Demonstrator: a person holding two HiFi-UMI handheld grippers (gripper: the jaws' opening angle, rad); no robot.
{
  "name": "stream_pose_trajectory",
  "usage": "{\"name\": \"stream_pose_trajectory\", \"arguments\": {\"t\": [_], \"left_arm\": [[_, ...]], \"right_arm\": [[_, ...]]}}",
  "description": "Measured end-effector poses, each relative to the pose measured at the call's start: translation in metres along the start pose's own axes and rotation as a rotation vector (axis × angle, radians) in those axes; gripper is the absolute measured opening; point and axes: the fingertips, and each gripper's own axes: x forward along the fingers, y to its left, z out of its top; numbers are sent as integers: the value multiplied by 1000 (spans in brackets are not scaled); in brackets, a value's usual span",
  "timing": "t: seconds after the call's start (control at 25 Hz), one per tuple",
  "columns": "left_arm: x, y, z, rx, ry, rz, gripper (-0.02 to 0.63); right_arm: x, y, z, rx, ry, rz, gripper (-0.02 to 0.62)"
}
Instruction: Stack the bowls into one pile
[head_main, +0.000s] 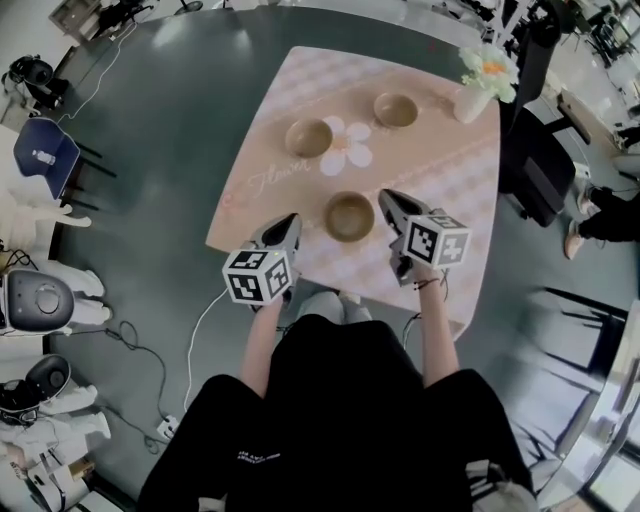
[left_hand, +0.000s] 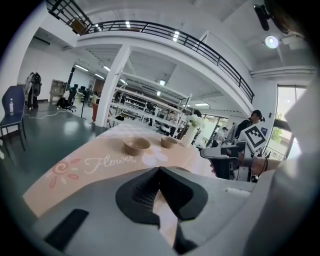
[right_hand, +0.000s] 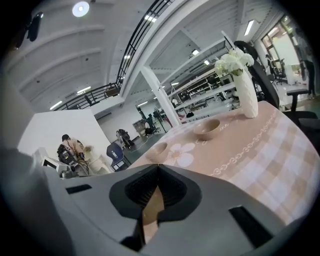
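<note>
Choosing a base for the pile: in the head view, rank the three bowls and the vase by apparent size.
1. Nearest bowl: marginally largest, but closest to the camera, so unsure.
2. Left bowl and far bowl: alike, no ranking.
3. Vase body: smallest.

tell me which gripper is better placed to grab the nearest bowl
Right, probably. The right gripper sits just beside the right rim of the nearest bowl; the left gripper is slightly farther off its left side. Both have their jaws together, so either must open first.

White flower vase, blue chair, perhaps a bottle on it
</note>
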Motion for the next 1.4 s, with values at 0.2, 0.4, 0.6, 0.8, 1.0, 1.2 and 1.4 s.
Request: {"name": "stream_pose_trajectory", "arguments": {"t": [0.2, 0.4, 0.6, 0.8, 1.0, 1.2, 1.4], "left_arm": [[10, 4, -8, -15, 39, -6, -3], [22, 12, -15, -35, 83, -11, -3], [35, 14, -21, -48, 106, -21, -3], [40, 14, -28, -50, 124, -27, -3], [41, 13, -32, -65, 126, -27, -3], [39, 12, -32, -73, 118, -17, -3], [36, 15, -32, -75, 105, -2, -3]], "right_arm": [[21, -12, -18, -18, 100, -10, 28], [32, -14, -39, 2, 172, -11, 92], [46, -12, -55, 47, 221, 4, 126], [53, -14, -66, 81, 252, -1, 130], [55, -17, -68, 80, 264, -25, 65], [54, -21, -71, 65, 288, -48, 20], [54, -18, -68, 89, 269, -26, 6]]}}
